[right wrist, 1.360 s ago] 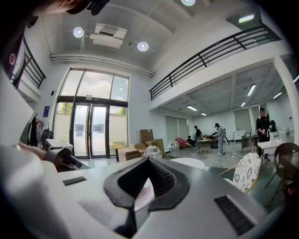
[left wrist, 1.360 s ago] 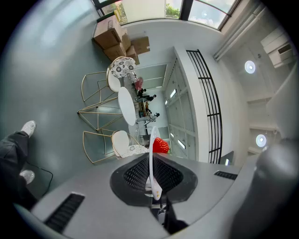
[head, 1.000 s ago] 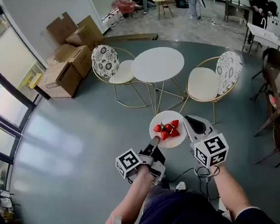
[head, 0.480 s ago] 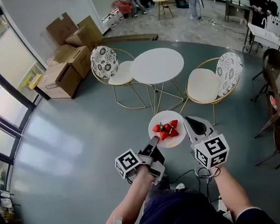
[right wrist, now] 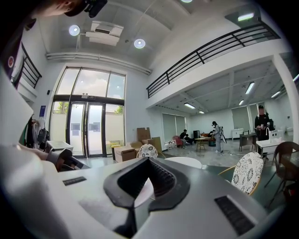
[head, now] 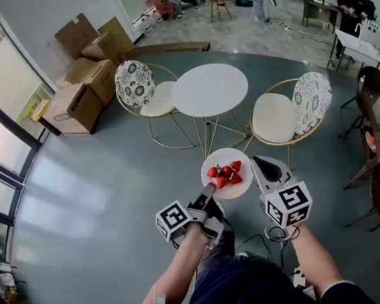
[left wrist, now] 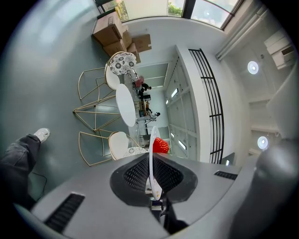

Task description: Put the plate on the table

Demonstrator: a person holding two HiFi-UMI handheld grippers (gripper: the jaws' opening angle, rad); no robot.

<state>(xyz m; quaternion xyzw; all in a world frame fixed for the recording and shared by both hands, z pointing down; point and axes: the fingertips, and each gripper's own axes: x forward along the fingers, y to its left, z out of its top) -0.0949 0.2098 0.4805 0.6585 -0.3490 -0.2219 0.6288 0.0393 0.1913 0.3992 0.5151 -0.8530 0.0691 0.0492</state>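
Table (head: 210, 88) round, white, far centre, a chair on each side, top bare. Well apart from it, nearer the person, plate (head: 230, 189) hangs in the air over the floor, not yet at the table.

Plate small, white, round, so no long axis. It lies level, face up, with its near-left rim toward the left gripper (head: 210, 191). Looks stiff, probably ceramic or hard plastic: light, smooth, likely slippery at the rim, would chip if dropped. Best hold is the rim, flat between the pads, kept level so the load does not roll.

Left gripper jaws clamped on that rim; in the left gripper view the plate shows edge-on between them.

Right gripper (head: 262, 164) sits just beside the plate's right edge. Its jaws are a little apart, with a pale sliver in the gap, possibly the rim; no firm grip seen.

Strawberries (head: 226, 173) piled loose on the far half, free to slide if the plate tilts.
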